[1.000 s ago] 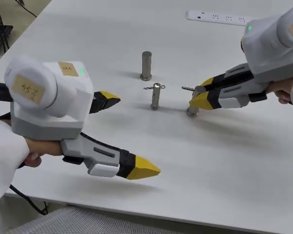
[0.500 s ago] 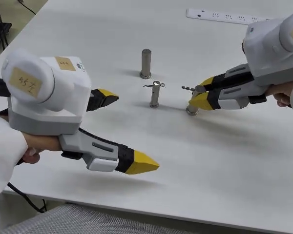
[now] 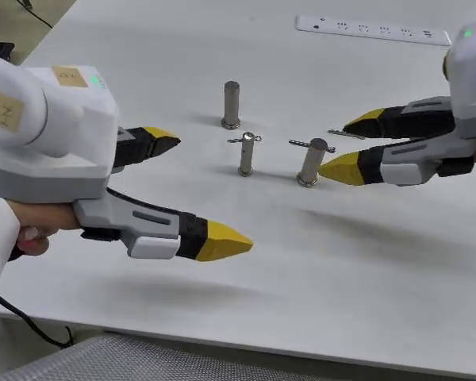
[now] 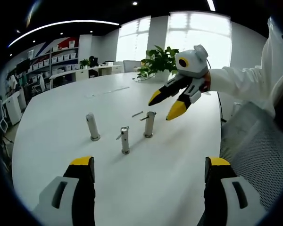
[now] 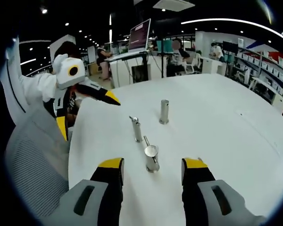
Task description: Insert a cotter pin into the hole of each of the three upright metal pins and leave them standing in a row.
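Pin (image 3: 309, 164) no longer in right gripper (image 3: 332, 147)

Right hand-held gripper (image 3: 332, 146) cropped at edge, loose cotter pin (image 3: 339, 132) half-hidden

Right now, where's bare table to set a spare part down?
Widest bare patch: the table in front of the middle pin, out to the near edge. Also bare between the back pin and the power strip. Crowded around the right pin, with the right hand-held gripper and a loose cotter pin.
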